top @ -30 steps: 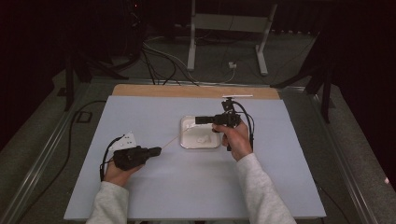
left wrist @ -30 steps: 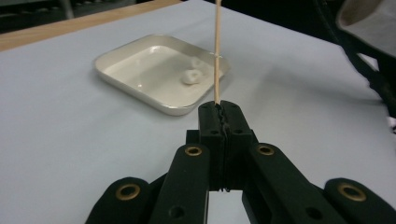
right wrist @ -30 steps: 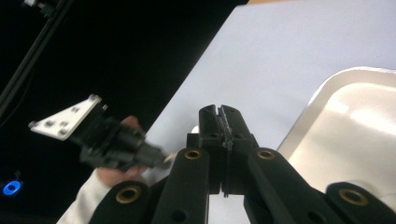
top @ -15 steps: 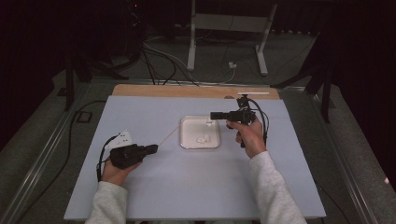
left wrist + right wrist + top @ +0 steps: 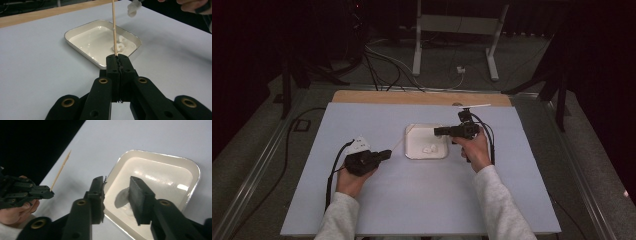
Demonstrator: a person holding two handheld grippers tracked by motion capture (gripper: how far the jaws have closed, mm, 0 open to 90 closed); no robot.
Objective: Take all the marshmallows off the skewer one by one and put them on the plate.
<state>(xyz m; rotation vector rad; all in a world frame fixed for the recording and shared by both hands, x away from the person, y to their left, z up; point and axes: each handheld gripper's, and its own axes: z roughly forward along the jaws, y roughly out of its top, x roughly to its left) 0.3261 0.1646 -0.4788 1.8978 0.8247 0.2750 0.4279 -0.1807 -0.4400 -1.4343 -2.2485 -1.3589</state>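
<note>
Your skewer (image 5: 114, 27) is pinched at its base in your left gripper (image 5: 119, 58), whose jaws are closed tight on it; the stick slants out from the tips toward the tray (image 5: 412, 150) and its point hangs over the near edge. In the tray lie small white pieces (image 5: 429, 148), bunched toward the right side. Your right gripper (image 5: 438, 131) hovers above the tray's right part with its jaws partly apart; they have just been opening, and nothing sits between them. In the left gripper view a white piece (image 5: 131, 9) shows high up beside your right hand. The tray rests mid-table (image 5: 362, 210), your left gripper just left of it
</note>
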